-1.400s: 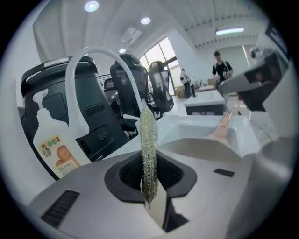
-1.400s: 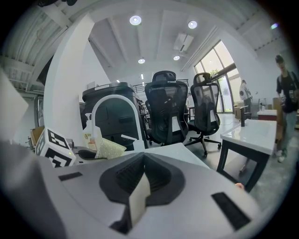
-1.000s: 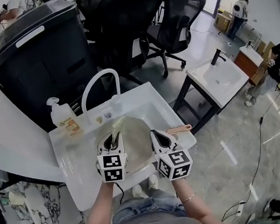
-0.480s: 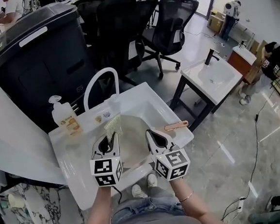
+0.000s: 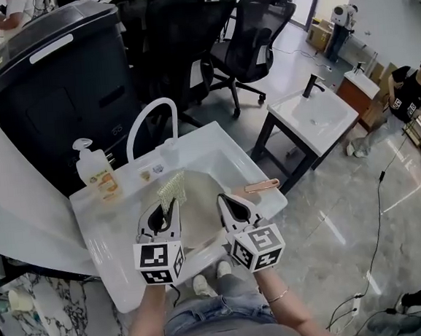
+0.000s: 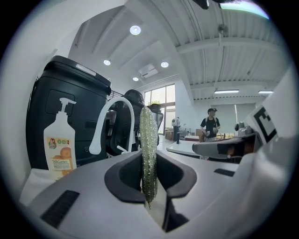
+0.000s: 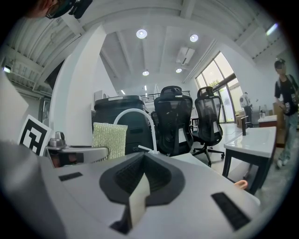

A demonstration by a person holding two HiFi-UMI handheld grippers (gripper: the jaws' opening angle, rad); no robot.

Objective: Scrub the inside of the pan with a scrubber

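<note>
We've got the left gripper (image 5: 164, 207) pinching the scrubber (image 6: 148, 154), long axis sticking straight out past the jaws. The right gripper (image 5: 230, 203) is pressed together, empty. On the pan (image 5: 200, 219), the handle (image 5: 262, 186) points right.

Office — swivel chairs (image 5: 255, 22), freestanding sinks (image 5: 317, 129)

The label on the pump soap bottle (image 6: 60, 144) reads, it seems, "SilkGarden".

Pan (image 5: 201, 214) in sink (image 5: 220, 154) (bottle (image 5: 98, 178) left)
</note>
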